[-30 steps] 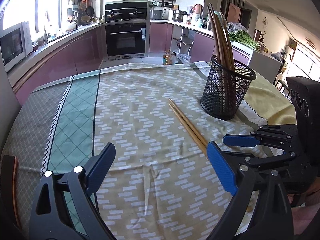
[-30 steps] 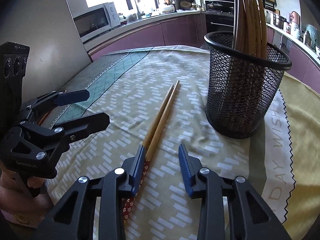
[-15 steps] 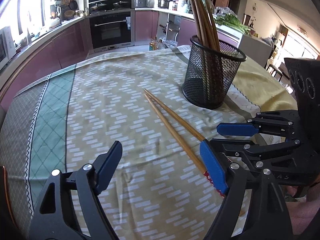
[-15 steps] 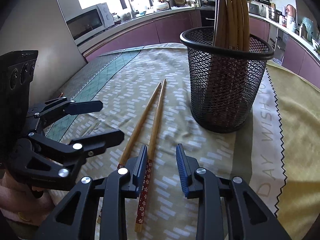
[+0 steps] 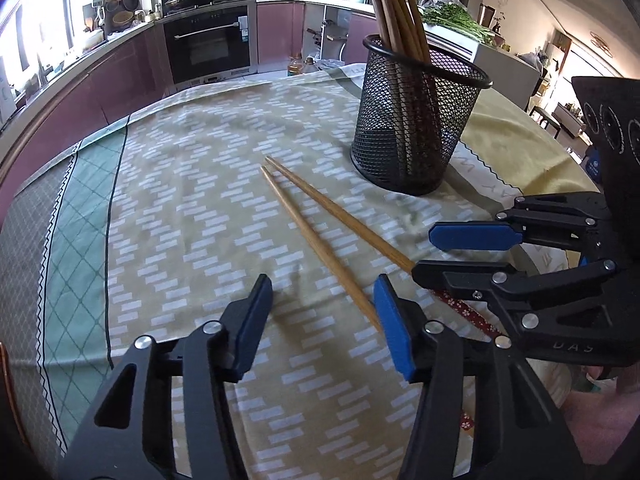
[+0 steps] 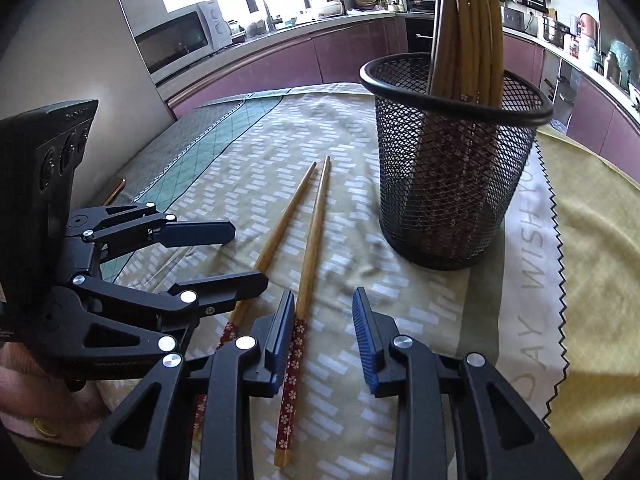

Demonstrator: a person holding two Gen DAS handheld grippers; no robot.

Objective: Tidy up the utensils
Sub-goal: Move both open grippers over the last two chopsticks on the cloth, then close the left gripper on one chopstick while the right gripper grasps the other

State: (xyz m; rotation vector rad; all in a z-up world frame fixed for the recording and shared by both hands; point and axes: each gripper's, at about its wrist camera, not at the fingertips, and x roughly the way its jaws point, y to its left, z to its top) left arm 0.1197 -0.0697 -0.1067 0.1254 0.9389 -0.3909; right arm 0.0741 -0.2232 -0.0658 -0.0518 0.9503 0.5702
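On the tablecloth (image 5: 168,216), two light, stiff, slippery chopsticks (image 6: 308,268) are best gripped mid-shaft; left gripper (image 5: 322,312), just narrowing, and right gripper (image 6: 324,320) both gape empty.

The standing chopsticks (image 6: 468,40) run out of the top edge in both views; the left chopstick's (image 5: 320,246) patterned end is hidden behind the left gripper (image 5: 324,320); words printed on the cloth (image 6: 532,280) are only partly readable.

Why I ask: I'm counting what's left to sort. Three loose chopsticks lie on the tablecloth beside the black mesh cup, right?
Not three. Two loose chopsticks lie on the tablecloth beside the black mesh cup; the right wrist view shows both, side by side.
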